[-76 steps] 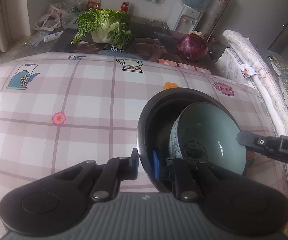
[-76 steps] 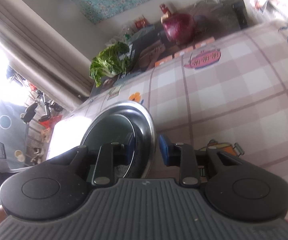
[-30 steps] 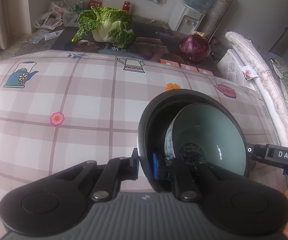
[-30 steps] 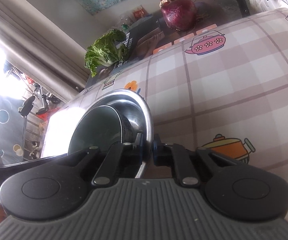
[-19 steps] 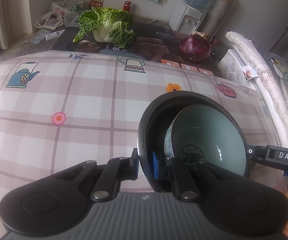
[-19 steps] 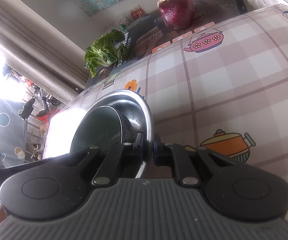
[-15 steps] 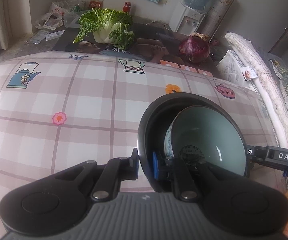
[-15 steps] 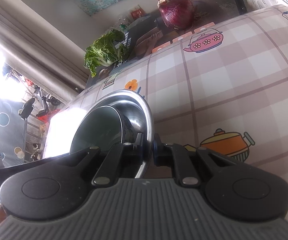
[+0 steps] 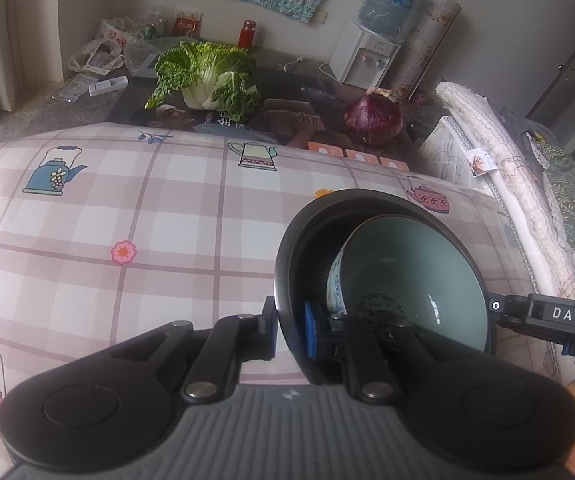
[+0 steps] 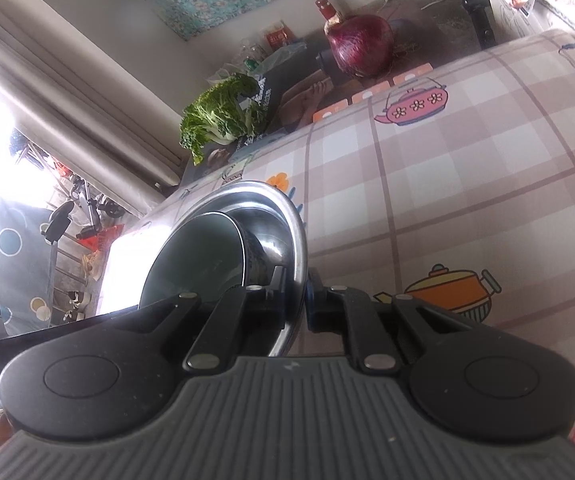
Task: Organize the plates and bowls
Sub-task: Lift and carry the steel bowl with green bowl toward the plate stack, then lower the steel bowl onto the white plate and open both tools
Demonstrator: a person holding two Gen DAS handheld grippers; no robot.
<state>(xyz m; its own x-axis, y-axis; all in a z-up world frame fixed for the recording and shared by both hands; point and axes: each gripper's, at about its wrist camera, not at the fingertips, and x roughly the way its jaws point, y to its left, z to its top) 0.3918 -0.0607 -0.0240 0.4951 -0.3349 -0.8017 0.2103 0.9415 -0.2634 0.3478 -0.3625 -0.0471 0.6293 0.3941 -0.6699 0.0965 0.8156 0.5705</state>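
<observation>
While both sets of tongs grip opposite rims of the same large metal bowl (image 10: 287, 216), little has shifted over the last second; the bigger change came before that, when the right tongs (image 10: 296, 289), which had stood parted beside the rim, closed onto it. Nearest in the left wrist view, the left tongs (image 9: 290, 322) are clenched on the bowl's left edge, one pad outside and one inside the wall. Nested in the bowl, leaning toward its right side, sits the pale green ceramic bowl (image 9: 407, 272) with a blue pattern on its outer wall. In that same view the body of the other tool comes in from the right at the bowl's far rim.

With both grips set, the stack looks ready to be carried as one piece; whether it is off the surface (image 9: 127, 216) I cannot tell. Beyond the checked cloth, on a dark poster, lie a cabbage (image 9: 207, 80) at far left and a red onion (image 9: 373, 120) to its right.
</observation>
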